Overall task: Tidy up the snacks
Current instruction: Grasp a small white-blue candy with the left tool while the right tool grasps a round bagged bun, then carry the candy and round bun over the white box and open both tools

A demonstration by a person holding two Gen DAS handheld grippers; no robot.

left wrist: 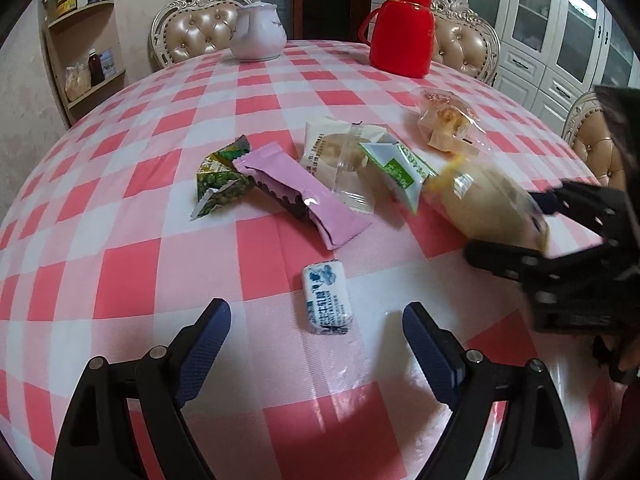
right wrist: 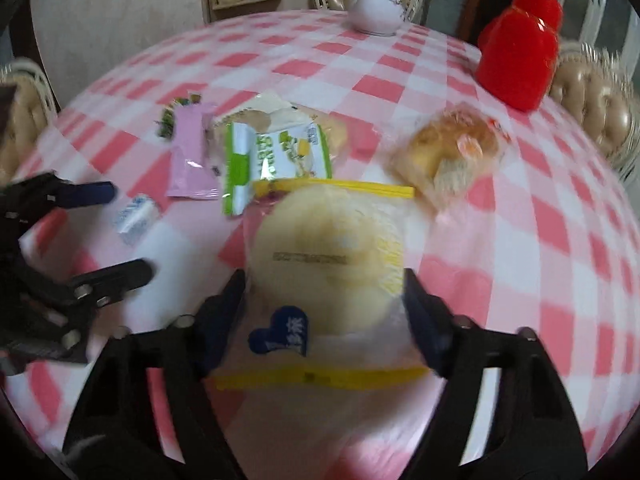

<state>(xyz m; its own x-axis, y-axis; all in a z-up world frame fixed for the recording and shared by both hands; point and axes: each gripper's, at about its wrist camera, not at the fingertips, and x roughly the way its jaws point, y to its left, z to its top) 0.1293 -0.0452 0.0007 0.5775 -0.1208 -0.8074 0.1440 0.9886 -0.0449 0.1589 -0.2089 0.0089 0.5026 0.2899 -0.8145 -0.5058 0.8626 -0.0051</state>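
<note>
The table, under a pink-and-white checked cloth, carries everything. Near its far edge stand a red flask, lid on, and a white teapot, lid on; what either holds cannot be seen.

The biggest snack is the round pale bun in a clear bag with yellow seals, towards the right side of the table. The right gripper has its fingers on either side of the bag, apparently pinching it; the blur leaves it unclear how firm the hold is. It looks light and soft, the film slippery and loose, so a squeeze across the bun's middle would dent it. A hold across the bun's width with gentle pressure, or on a sealed end, seems safer.

Beyond it, nearer the right far corner, lies a crumbly pastry in clear wrap, likely fragile. Towards the table's middle sit a flat round cake in a white packet, a green-and-white sachet overlapping it, a pink wrapper and a green foil packet, touching in a loose row. All look thin, light and crinkly.

Smallest is the blue-and-white candy, alone near the front edge, firm-looking and easy to nip across its short sides. The left gripper hovers just before it, fingers spread wide, holding nothing.
</note>
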